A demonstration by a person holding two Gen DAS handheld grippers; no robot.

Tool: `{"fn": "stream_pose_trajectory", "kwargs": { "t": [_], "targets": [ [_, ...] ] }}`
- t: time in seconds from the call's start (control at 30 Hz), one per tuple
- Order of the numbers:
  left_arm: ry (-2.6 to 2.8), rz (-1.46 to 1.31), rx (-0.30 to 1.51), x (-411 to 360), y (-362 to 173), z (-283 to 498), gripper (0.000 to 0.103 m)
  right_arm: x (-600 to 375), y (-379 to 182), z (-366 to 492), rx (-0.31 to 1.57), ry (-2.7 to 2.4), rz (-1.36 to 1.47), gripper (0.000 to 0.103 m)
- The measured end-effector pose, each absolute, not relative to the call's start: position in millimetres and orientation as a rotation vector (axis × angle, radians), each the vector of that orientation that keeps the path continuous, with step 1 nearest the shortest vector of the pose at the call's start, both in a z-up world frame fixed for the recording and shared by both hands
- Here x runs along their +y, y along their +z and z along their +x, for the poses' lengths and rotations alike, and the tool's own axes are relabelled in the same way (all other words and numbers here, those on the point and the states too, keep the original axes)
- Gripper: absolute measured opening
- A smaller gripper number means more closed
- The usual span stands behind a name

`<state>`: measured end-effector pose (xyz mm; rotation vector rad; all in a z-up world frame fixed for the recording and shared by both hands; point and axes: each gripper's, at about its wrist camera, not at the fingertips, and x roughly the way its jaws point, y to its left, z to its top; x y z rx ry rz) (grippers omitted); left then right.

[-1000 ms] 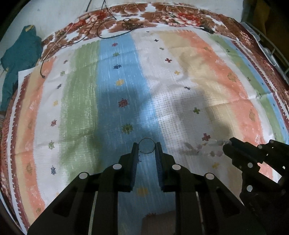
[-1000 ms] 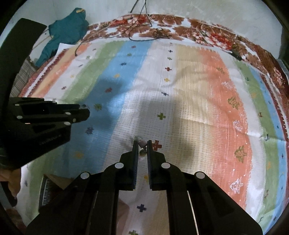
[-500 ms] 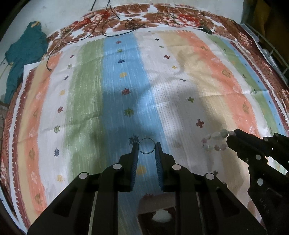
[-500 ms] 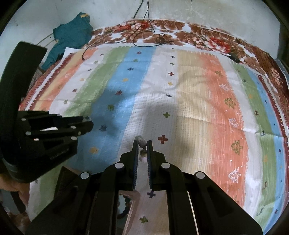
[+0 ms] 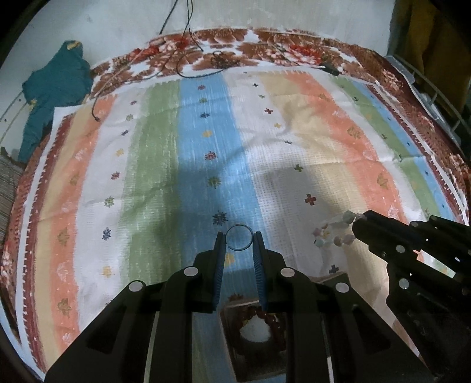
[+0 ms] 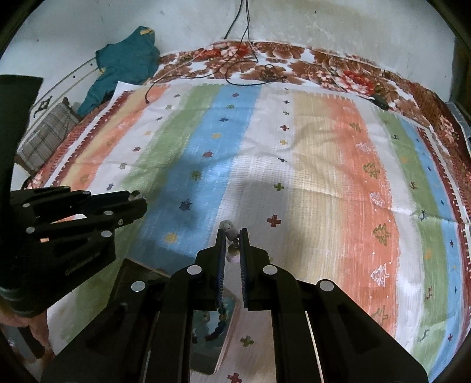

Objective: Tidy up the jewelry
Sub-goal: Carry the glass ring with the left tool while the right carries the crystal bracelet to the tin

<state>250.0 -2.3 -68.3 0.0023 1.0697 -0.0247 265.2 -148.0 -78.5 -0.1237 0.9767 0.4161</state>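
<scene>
Our left claw (image 5: 239,239) pinches a thin round ring (image 5: 239,237), held above the blue stripe of the striped cloth (image 5: 206,153). Our right claw (image 6: 232,232) squeezes a string of pale beads (image 5: 332,234). Below us sits a wooden box (image 5: 253,333). Behind, we see a white wall (image 6: 323,26).

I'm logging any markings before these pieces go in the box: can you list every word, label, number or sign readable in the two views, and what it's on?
None readable.
Left hand-held gripper: a short line of raised lettering on its black body, too blurred to read.
Striped cloth: only woven crosses, stars and tree shapes, no text.
Thin ring, bead bracelet, box: no marking visible.
</scene>
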Motion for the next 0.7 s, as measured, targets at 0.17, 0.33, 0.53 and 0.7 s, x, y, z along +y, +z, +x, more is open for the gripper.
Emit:
{"fn": "stream_pose_trajectory", "kwargs": {
  "t": [0.17,0.33,0.53,0.7],
  "targets": [
    [-0.023,0.007,1.039,-6.2,-59.2,238.1,0.018,-151.0,-74.1,256.6,0.97,0.412,-0.111,0.01],
    [-0.024,0.0,1.009,-8.4,-50.8,224.4,0.018,-151.2,-67.6,246.2,0.959,0.422,-0.103,0.01],
    [-0.034,-0.016,0.992,-8.3,-43.5,208.9,0.018,-150.9,-60.1,232.8,0.946,0.435,-0.099,0.01],
    [-0.041,-0.025,0.974,-8.2,-36.7,195.9,0.018,-150.1,-59.1,228.1,0.946,0.436,-0.095,0.01]
  ]
}}
